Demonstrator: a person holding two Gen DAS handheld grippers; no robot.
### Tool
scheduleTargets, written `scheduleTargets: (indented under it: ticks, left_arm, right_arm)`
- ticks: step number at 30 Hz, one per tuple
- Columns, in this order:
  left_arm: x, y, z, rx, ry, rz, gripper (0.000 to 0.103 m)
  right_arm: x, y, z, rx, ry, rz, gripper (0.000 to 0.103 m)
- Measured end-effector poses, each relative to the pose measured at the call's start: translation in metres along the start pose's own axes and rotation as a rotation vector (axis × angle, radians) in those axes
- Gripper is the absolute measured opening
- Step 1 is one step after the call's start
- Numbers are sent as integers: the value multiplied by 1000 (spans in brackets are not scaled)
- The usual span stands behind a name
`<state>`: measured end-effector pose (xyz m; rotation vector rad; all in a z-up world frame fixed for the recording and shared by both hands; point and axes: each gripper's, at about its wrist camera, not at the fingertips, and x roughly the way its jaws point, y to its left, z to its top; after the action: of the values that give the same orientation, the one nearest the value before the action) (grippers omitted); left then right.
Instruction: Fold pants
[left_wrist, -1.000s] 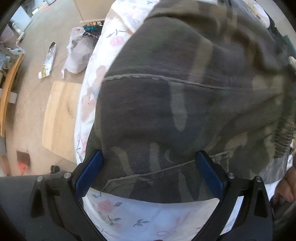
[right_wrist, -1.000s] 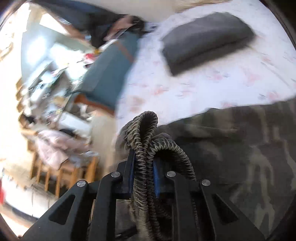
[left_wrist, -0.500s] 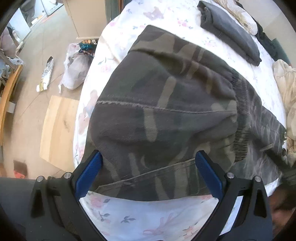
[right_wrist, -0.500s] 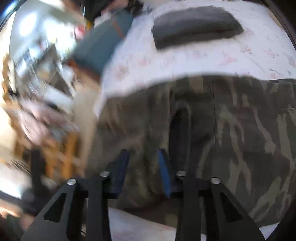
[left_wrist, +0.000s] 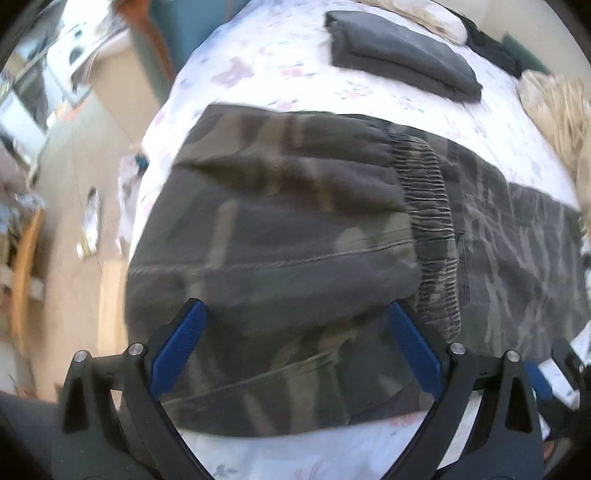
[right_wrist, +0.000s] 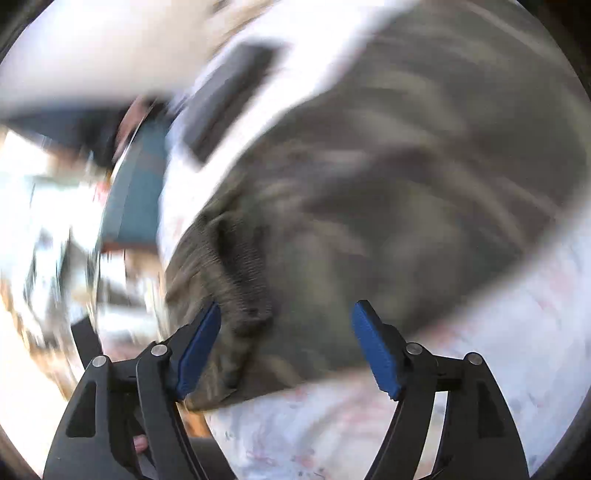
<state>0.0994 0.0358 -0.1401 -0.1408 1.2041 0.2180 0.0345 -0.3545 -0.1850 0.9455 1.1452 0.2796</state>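
Camouflage pants (left_wrist: 295, 236) lie folded on the floral bed sheet (left_wrist: 266, 70). Left gripper (left_wrist: 295, 343) — jaws wide, gripping nothing. Right gripper (right_wrist: 286, 339) — jaws opening above the cloth, picture blurred, nothing pinched.

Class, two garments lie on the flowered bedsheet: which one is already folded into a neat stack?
The plain dark grey garment at the far end of the bed is folded. The camouflage pants, nearer the claws, lie spread out, elastic waistband showing.
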Motion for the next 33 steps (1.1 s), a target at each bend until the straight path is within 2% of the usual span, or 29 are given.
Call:
scheduleTargets:
  ticks: [2,4,6,8,11,13,15,16,18,19,20,21,23,26,30,33]
  left_arm:
    - [10,-10,2,8,14,2,97]
    - [25,-15,4,0,49,13,97]
    - [40,-14,5,-21,86,16,99]
    - [48,-11,9,-25,110,1,101]
    - [51,-8,14,-21,128,-17,102]
    - [49,-8,12,-6,114,-10,103]
    - [51,-9,13,-2,113,-11,103]
    - [51,-8,13,-3,118,-13,103]
    - [52,-7,14,-4,125,-18,103]
    - [53,-7,13,-3,125,-18,103]
    - [52,-7,13,-1,123,-16,103]
    - [51,-8,13,2,121,-13,103]
    - [48,-10,14,-12,120,-17,101]
    - [30,-4,19,-51,89,-40,98]
    - [-5,12,35,-70,-24,-55,98]
    - [-30,35,41,-139,-83,-81,98]
  right_arm:
    - [-13,-40,-6,129,-107,-41,78]
    - [-20,-68,5,231,-157,-48,77]
    - [-28,-92,20,300,-223,-96,76]
    - [-42,-112,56,376,-324,-103,76]
    - [-66,-133,102,416,-481,-161,77]
    - [-83,-150,132,458,-545,-137,77]
    - [-95,-166,162,437,-575,-162,74]
    - [-99,-171,172,418,-587,-185,67]
    - [-104,-178,188,411,-608,-243,46]
    - [-106,-181,190,421,-608,-250,18]
    - [-107,-181,191,426,-618,-218,11]
    - [-105,-176,192,407,-631,-199,10]
    - [-115,-144,191,276,-666,-186,10]
    - [-120,-98,188,136,-666,-108,10]
    - [-121,-23,177,-123,-615,-69,10]
    - [-115,35,156,-287,-563,-28,10]
